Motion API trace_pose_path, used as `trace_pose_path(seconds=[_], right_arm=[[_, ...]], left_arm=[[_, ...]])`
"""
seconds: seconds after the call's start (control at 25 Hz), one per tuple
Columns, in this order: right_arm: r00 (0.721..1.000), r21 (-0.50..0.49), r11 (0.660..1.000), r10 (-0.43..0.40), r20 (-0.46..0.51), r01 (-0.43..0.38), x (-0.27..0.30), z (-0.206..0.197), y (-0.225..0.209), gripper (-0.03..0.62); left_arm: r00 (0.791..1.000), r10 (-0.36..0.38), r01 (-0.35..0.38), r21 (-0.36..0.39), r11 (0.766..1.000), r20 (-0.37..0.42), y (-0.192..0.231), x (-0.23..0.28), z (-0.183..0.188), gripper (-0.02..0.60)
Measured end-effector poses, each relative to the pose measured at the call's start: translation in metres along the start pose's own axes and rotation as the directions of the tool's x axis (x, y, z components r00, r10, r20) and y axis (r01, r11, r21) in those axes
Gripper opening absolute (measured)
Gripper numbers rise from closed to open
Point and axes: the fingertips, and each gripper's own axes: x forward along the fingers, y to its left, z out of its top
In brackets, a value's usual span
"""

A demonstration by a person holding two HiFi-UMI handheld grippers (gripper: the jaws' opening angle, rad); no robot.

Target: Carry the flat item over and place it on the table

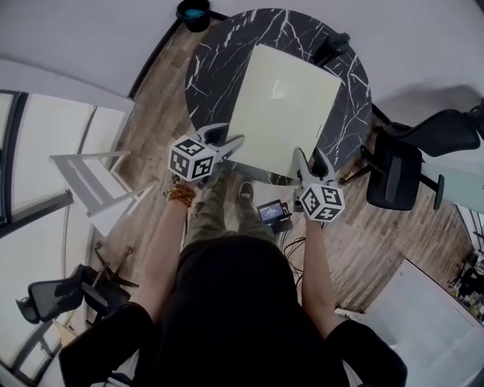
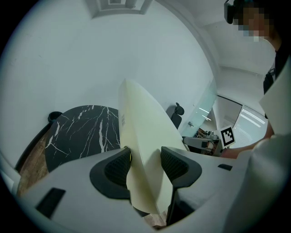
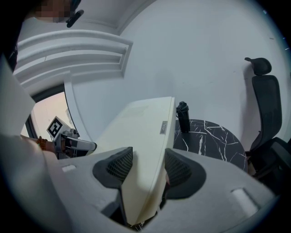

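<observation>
Above the round black marble worktop, the pale yellow flat panel is carried by its near edge. It reaches away from the person across most of the top. The left gripper has its jaws closed on the near left corner. The right gripper is clamped on the near right corner. Each gripper view shows the ribbed pads pressed against both faces of the panel, with no gap.

Both gripper views look along the sheet and see the marble well beneath it. So the panel appears to be raised off the worktop rather than resting on it, with its far edge tilted upward. The setting-down turns on this: the panel lies straight ahead of both grippers, which share the load about evenly, and the far edge would have to come down first.

A dark bottle stands on the worktop near the panel's far right corner. It is the one thing I judge could be struck or trapped under the sheet. A black office chair stands beside the worktop on the right, and a small dark bin sits on the floor beyond it. Neither is in the way.
</observation>
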Motion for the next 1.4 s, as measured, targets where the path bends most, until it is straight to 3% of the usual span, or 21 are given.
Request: trace_pose_path(seconds=[1.4], right_arm=[[0.996, 0.033, 0.999, 0.000, -0.090, 0.003, 0.038, -0.029, -0.018, 0.216]], left_arm=[[0.998, 0.011, -0.016, -0.088, 0.996, -0.056, 0.035, 0.026, -0.022, 0.212]])
